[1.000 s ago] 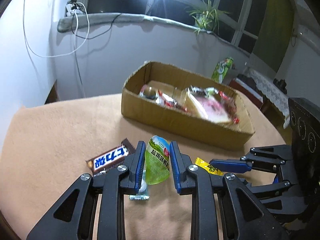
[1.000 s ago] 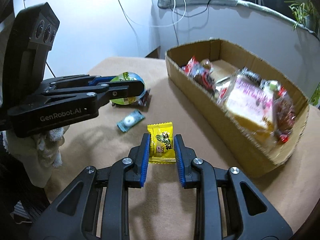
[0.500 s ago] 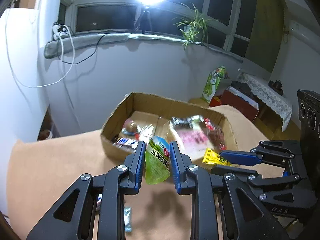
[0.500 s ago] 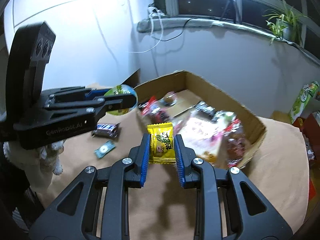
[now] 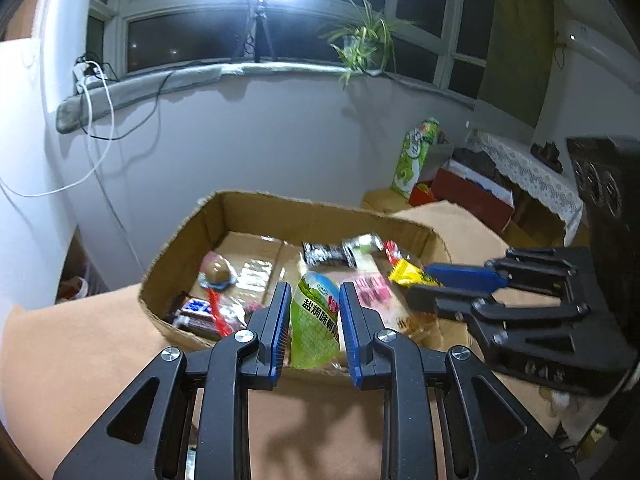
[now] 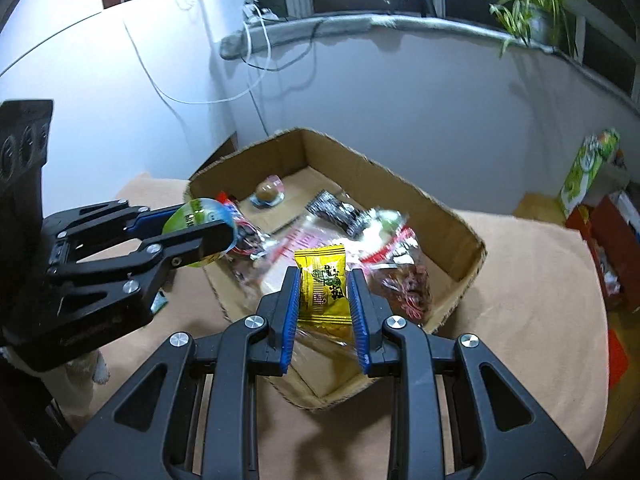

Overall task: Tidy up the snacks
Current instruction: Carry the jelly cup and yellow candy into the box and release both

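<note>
Both grippers hang over the near wall of the cardboard box (image 6: 460,216), which sits on the tan table (image 6: 528,280). The left gripper (image 5: 314,320) pinches a green jelly cup (image 5: 314,322) tight; the right gripper (image 6: 323,304) clamps a yellow candy packet (image 6: 322,284). Snacks crowd the box's near half; bare floor shows at its far end.

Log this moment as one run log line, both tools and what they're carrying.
left tool: shut on green jelly cup | right tool: shut on yellow candy packet | both held over cardboard box | not yet released
</note>
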Demonstrator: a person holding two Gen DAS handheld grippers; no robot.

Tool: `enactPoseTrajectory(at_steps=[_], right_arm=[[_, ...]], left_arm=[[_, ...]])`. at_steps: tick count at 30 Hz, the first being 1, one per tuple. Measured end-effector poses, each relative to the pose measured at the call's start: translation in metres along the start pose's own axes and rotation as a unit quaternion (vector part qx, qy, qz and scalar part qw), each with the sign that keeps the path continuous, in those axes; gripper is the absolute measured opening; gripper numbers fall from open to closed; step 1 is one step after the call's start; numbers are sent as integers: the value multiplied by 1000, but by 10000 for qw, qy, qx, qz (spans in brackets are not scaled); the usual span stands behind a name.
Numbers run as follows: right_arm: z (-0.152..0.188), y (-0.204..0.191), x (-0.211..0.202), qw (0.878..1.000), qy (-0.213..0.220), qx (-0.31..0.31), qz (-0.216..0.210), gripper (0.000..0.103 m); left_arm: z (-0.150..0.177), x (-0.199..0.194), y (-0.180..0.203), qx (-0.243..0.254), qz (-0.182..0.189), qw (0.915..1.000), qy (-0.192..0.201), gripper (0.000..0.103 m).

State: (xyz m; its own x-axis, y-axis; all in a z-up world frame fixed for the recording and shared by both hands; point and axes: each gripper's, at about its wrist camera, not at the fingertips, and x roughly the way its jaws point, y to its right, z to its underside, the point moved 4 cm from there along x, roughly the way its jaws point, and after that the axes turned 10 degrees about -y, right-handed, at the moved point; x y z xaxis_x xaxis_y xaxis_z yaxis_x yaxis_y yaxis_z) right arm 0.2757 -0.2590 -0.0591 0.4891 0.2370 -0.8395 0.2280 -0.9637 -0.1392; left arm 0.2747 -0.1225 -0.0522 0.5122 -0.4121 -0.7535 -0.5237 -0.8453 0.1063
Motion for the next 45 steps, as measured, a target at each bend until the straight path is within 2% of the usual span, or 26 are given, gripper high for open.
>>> enactPoseTrajectory(at_steps=[9,17,18,20,21,22,25,37,45], right_arm=[[5,5,5,10000,-43,41,54,25],[4,2,7,9999,-49,-8,118,25],[4,2,8,9999,-53,-13,149,28],[5,1,8,9998,-48,-23,201,43],[5,2,7,9997,-13,-25,260,56],[5,2,5,9995,32,-28,300,59],[5,4,3,9996,55,0,279,59],[9,-6,-14,9993,175,-62,339,59],[13,-34,-28,9991,287,-253,163,59]], left_arm=[[1,6,12,125,40,9999,-40,23],[3,13,7,37,-15,10000,-75,24],[3,14,7,42,-27,10000,-76,24],[3,13,8,43,-60,9999,-84,28],[3,12,8,53,-61,9999,-67,29],[3,11,9,71,-89,9999,-50,31],[2,9,10,95,-132,9999,-4,37],[7,-6,11,130,-165,9997,102,37],[16,-43,-34,-288,-188,9990,276,43]])
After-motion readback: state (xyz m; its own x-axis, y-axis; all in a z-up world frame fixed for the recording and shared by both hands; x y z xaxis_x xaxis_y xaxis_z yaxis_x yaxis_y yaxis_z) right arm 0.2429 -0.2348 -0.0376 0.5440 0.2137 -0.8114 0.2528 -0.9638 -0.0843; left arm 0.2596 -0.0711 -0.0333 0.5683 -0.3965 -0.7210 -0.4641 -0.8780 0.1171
